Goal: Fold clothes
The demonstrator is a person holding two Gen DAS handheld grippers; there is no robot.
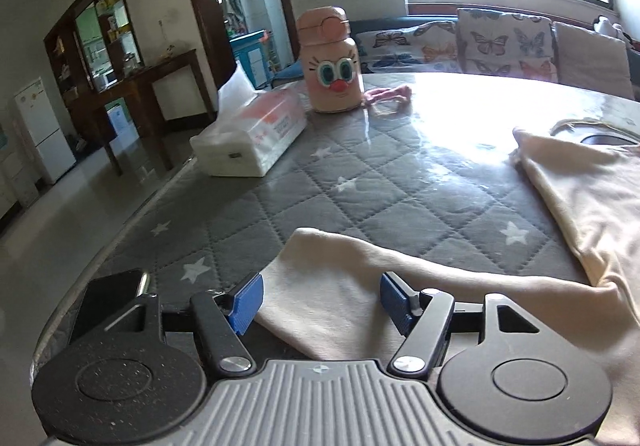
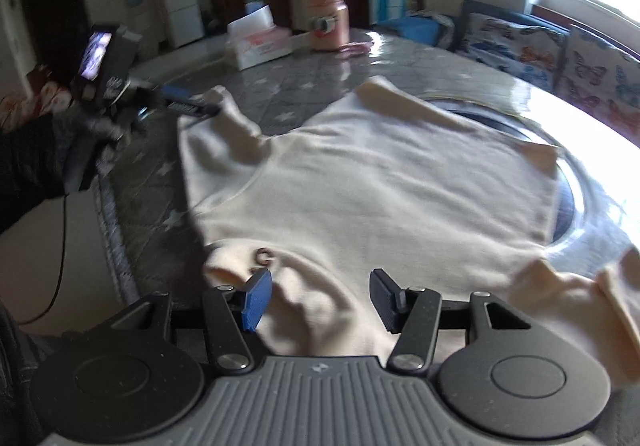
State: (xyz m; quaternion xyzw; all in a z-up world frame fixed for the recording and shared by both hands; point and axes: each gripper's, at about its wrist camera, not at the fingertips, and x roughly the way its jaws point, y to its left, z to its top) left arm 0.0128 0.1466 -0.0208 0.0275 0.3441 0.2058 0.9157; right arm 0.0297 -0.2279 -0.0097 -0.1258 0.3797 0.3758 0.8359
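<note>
Both sets of jaws stood wide apart, gripping nothing. My left gripper (image 1: 322, 300) hung over a sleeve of the cream shirt (image 2: 372, 182), my right gripper (image 2: 320, 300) over its near edge. The shirt lay spread on the quilted worktop (image 1: 280, 182), with a tissue box (image 1: 250, 134) and pink bottle (image 1: 330, 62) beyond.

I count one cream garment (image 2: 360, 182), one pink bottle (image 1: 330, 62), one tissue box (image 1: 256, 134), one pink strap (image 1: 390, 94) and three butterfly cushions (image 1: 504, 42) past my worktop (image 1: 320, 182).
</note>
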